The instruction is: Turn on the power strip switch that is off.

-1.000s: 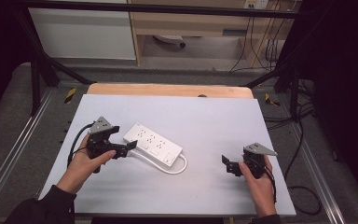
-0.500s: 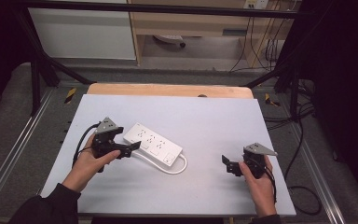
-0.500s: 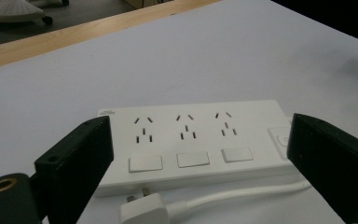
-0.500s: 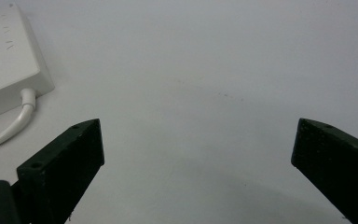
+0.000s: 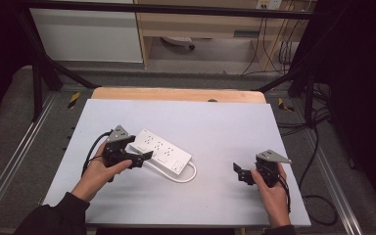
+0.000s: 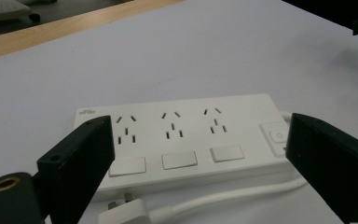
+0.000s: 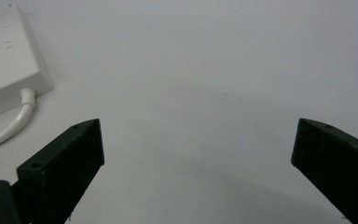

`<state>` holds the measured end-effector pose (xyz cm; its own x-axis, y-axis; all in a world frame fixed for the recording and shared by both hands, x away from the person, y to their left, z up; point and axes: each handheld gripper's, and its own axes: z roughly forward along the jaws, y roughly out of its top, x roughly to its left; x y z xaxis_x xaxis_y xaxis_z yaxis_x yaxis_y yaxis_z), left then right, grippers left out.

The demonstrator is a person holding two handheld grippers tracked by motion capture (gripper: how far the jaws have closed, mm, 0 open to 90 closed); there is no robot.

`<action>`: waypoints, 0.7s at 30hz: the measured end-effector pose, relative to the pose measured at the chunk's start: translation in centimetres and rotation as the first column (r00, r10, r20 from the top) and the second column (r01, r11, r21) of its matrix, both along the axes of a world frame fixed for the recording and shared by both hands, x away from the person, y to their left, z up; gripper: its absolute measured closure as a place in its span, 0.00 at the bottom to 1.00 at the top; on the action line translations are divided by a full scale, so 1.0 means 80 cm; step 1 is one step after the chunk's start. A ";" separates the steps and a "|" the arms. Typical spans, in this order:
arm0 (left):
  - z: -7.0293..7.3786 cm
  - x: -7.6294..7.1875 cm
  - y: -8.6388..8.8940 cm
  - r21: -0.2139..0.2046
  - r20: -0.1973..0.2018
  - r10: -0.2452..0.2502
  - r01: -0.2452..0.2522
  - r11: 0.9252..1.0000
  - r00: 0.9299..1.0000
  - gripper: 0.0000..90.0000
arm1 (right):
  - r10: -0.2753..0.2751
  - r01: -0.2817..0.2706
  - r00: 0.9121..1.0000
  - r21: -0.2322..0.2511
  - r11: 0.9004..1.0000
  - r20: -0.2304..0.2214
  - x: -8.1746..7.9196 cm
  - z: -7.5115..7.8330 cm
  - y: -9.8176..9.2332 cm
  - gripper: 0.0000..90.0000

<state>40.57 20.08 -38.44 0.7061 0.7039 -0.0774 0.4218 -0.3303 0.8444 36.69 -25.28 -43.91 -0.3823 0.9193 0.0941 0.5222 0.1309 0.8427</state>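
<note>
Because the left tongs (image 6: 196, 172) are spread wide and set just short of the power strip (image 6: 182, 140), with nothing yet held between them, a poor grasp is the chief risk to be judged from here. The strip lies flat on the counter (image 5: 215, 122), left of centre, with its three sockets and three switches turned up and its white cable (image 6: 223, 198) looped along the near edge to the plug (image 6: 123, 214). If the jaws are closed at this low angle, the cable or plug could be caught together with the casing, and the strip could be dragged or twisted rather than lifted. A smooth plastic body gripped across its long side may also be expected to slip or pivot. The rocker switch (image 6: 276, 136) at the cable end could be pressed by accident if the far jaw is brought in there. The right tongs (image 7: 198, 177) are likewise held apart, empty, over bare counter well to the right, so no steadying is offered.
</note>
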 end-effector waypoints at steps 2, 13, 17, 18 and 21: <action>-0.002 0.000 -0.002 0.000 -0.001 -0.004 0.004 1.000 1.000 0.09 | 0.001 -0.001 1.000 -0.003 1.000 0.000 0.000 0.000 0.000 0.03; -0.012 -0.002 -0.019 0.035 -0.013 -0.014 0.014 0.999 1.000 0.11 | 0.000 0.000 1.000 -0.003 1.000 0.002 -0.001 0.000 0.000 0.03; -0.015 -0.002 -0.022 0.040 -0.015 -0.012 0.012 0.999 1.000 0.16 | 0.000 0.000 1.000 -0.004 1.000 0.003 0.000 0.001 0.000 0.03; -0.016 -0.002 -0.022 0.044 -0.015 -0.012 0.012 0.999 1.000 0.17 | -0.001 0.001 1.000 -0.004 1.000 0.002 0.000 0.000 0.000 0.03; -0.018 -0.002 -0.023 0.048 -0.010 -0.007 0.008 0.999 1.000 0.24 | 0.000 0.000 1.000 -0.005 1.000 0.003 -0.001 0.001 0.000 0.03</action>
